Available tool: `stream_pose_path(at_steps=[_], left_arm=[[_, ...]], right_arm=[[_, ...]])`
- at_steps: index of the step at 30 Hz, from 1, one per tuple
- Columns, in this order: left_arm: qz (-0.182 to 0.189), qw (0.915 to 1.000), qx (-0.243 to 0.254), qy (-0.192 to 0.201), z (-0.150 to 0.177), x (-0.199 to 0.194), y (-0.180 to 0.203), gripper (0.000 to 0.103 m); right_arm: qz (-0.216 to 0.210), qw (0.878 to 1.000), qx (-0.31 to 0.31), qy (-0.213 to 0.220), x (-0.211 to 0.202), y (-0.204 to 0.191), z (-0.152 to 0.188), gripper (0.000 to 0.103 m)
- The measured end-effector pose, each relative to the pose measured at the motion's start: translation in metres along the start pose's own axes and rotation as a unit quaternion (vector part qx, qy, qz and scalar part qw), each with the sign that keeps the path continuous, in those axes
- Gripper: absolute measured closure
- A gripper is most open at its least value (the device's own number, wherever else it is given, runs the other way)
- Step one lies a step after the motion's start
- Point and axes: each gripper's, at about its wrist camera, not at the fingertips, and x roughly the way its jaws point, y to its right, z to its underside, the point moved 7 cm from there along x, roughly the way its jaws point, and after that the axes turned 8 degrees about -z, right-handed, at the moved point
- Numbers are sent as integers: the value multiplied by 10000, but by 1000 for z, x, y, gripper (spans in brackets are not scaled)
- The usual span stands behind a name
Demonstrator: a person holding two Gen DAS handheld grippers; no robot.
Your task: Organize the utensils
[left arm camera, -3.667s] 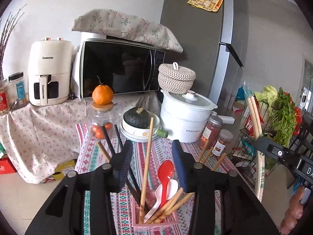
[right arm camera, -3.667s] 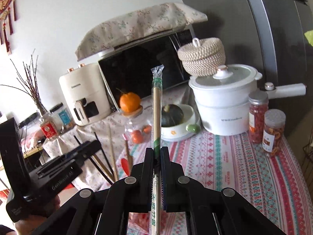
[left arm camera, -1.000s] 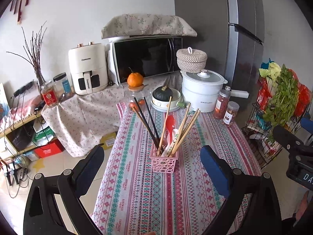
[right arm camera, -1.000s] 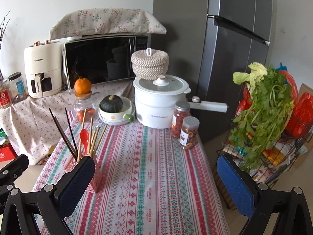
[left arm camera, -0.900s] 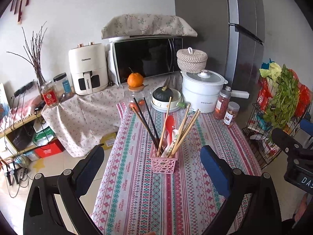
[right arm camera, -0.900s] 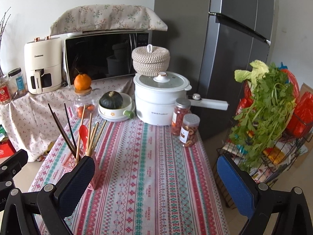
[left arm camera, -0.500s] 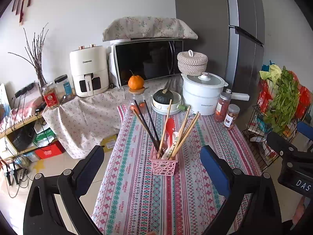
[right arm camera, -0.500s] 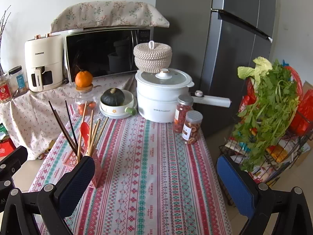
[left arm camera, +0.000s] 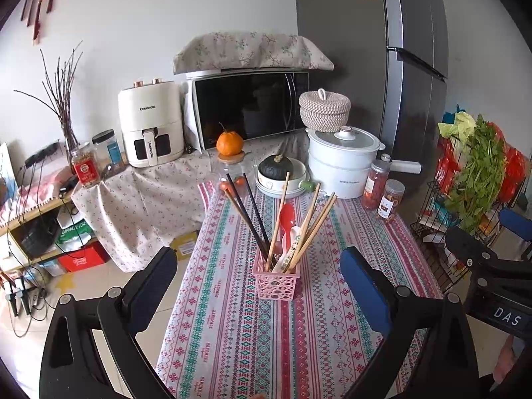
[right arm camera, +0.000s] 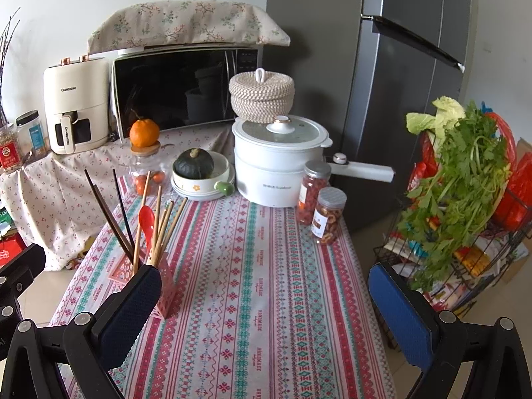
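Note:
A pink basket (left arm camera: 277,283) stands mid-table on the patterned cloth, holding dark chopsticks (left arm camera: 247,212), wooden chopsticks (left arm camera: 312,222), a red spoon (left arm camera: 287,217) and a white spoon (left arm camera: 292,237). My left gripper (left arm camera: 259,274) is wide open, pulled back from the basket, nothing between its blue pads. In the right wrist view the basket (right arm camera: 166,299) sits low left, partly behind one pad. My right gripper (right arm camera: 266,296) is open and empty above the table's near part. The other gripper's body (left arm camera: 492,276) shows at the right edge of the left wrist view.
At the table's far end stand a white pot (right arm camera: 279,163), two jars (right arm camera: 321,202), a bowl with a squash (right arm camera: 199,174) and a glass jar topped by an orange (right arm camera: 144,153). A wire rack with greens (right arm camera: 465,206) stands right of the table. Microwave (right arm camera: 186,89) and fridge behind.
3.7 s ago the right gripper was shut on wrapped chopsticks and the left was close over the basket. Both are now open, empty and drawn back; in the last second they only drifted slightly.

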Motion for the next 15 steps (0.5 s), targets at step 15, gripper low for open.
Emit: stream_pose_path(at_steps=[15], left_arm=[[-14, 10000, -8, 26, 0, -1, 1, 3]], right_arm=[[4, 10000, 6, -13, 0, 0, 0, 1]])
